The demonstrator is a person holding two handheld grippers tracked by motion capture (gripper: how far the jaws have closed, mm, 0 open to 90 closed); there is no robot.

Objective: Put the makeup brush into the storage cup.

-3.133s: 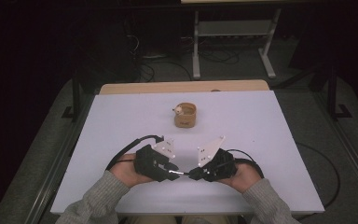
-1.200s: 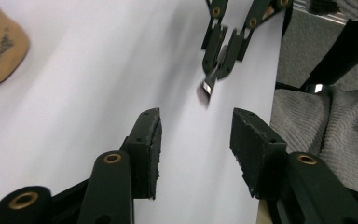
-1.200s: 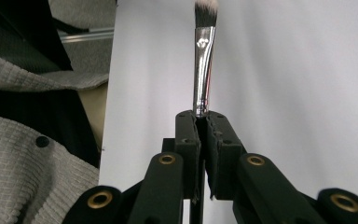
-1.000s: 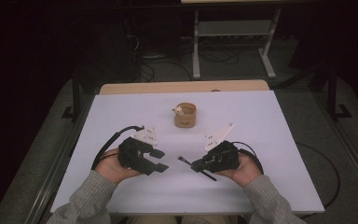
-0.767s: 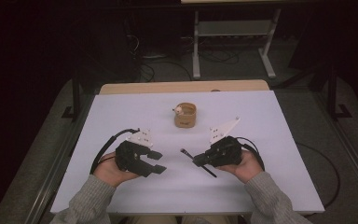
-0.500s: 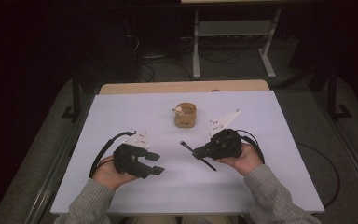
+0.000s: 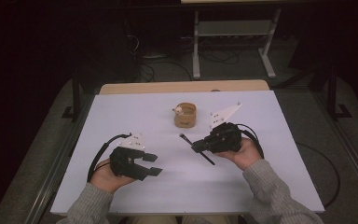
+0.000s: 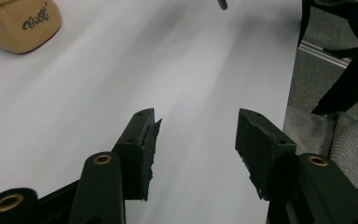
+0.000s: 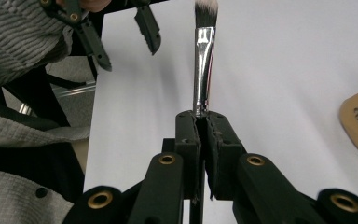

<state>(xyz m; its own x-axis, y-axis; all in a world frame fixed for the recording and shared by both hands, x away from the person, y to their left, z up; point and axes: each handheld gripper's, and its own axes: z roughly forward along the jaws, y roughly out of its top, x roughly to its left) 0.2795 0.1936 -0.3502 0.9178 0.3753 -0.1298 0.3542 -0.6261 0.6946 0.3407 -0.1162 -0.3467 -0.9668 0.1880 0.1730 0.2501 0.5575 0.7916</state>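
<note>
- Two grippers are working above the tabletop [image 7: 270, 140].
- Right gripper [image 9: 204, 122] is clamping a makeup brush [image 9: 203, 70].
- Left gripper [image 8: 196, 135], near the front edge, is gaping with nothing between its jaws, which have just been opening.

1. The table [image 7: 270, 168] top is plain white, with a pale wood strip along its far edge.
2. The cup [image 7: 185, 115] is tan, with dark script lettering on its side.
3. The brush [image 9: 203, 60] has a shiny silver ferrule and dark bristles tipped white; its handle is black.
4. The left gripper [image 7: 153, 164] and the right gripper [image 7: 195, 146] are matte black, with brass-coloured rivets at the jaw joints and light grey plates on top.
5. The sleeves [image 7: 275, 191] are grey ribbed knit.
6. The floor is dull grey carpet.
</note>
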